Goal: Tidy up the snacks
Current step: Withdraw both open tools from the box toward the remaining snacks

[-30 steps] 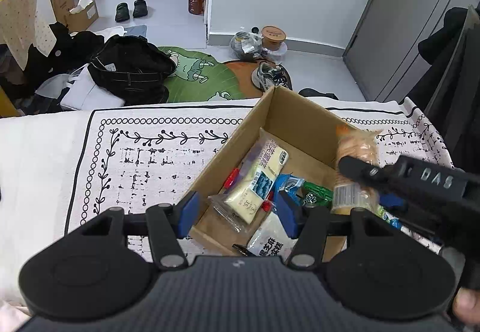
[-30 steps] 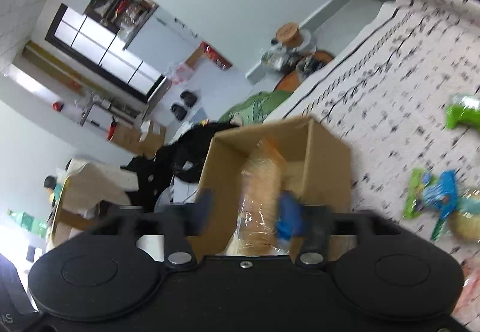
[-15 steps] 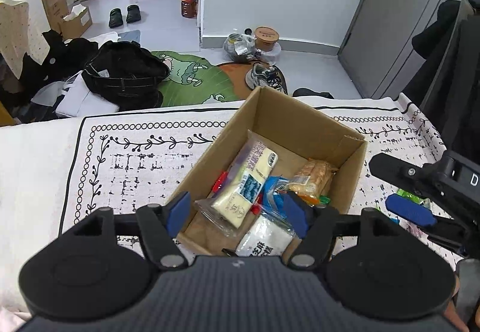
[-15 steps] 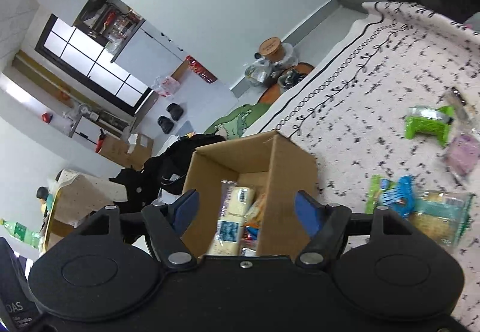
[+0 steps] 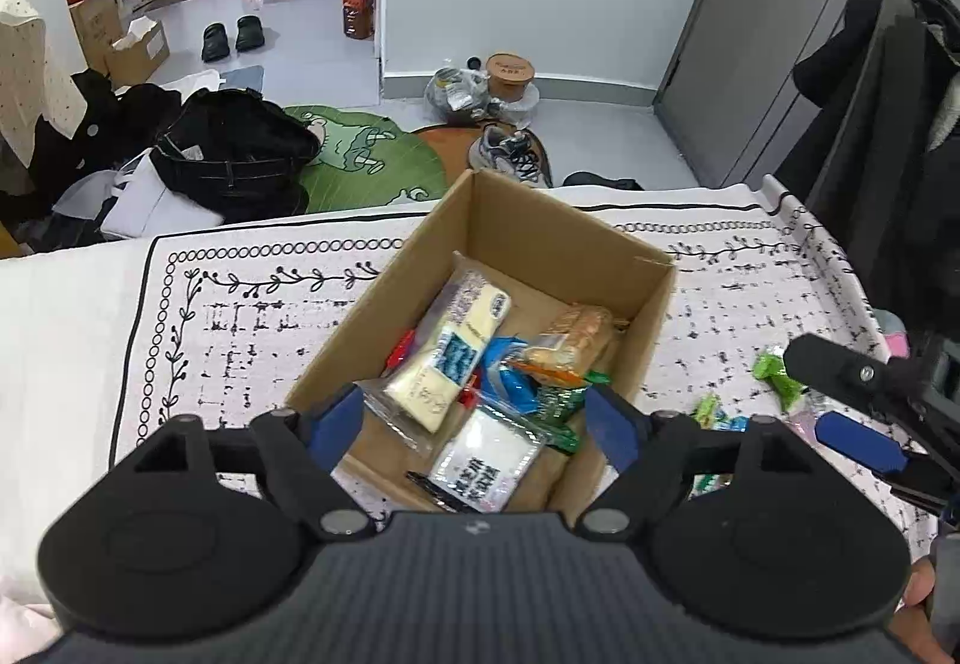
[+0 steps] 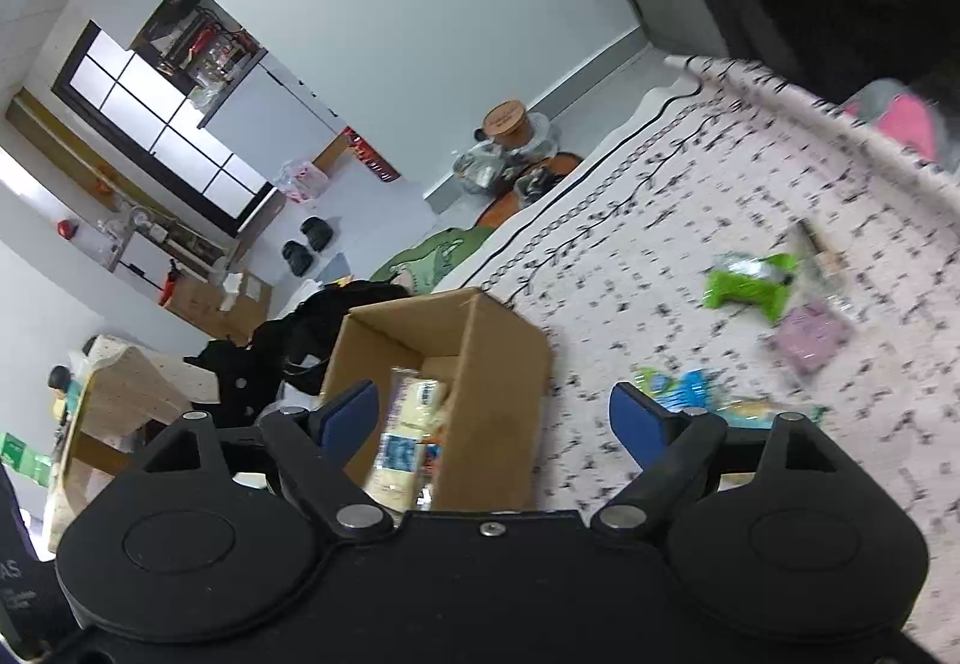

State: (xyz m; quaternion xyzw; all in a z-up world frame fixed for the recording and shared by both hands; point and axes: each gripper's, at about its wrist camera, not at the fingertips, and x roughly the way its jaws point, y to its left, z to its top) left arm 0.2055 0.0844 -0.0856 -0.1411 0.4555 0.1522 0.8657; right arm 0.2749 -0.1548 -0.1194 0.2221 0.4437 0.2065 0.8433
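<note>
Left gripper (image 5: 477,421) is seen nearest the lens, hovering over the near end of the cardboard box (image 5: 570,238). Its jaws are opening; nothing is pinched, though the box contents show in the gap between the blue pads (image 5: 339,418).

Inside the box, at the near end, a white packet with dark print (image 5: 486,457) is laid flat. Just beyond it a long pale yellow packet (image 5: 447,358) is tilted toward the left wall. A blue wrapper (image 5: 507,379) and a green wrapper (image 5: 555,403) are wedged to its right. A bread-coloured pack (image 5: 570,340) is lying against the right wall.

Right gripper (image 6: 495,421) is held to the right of the box, above the patterned cloth (image 6: 660,220) on the worktop. Its jaws are opening and are empty. In the left wrist view it is seen from the side at the right edge (image 5: 840,406).

Loose snacks are left outside the box on the cloth: a blue-and-green packet (image 6: 684,385) near the right pad, then a bright green packet (image 6: 750,286) and a pale purple packet (image 6: 810,337) further off, all somewhat blurred.

Beyond the worktop, a green floor mat (image 5: 360,157), a black bag (image 5: 234,154) and a pair of dark slippers (image 5: 231,37) are noted on the floor.
</note>
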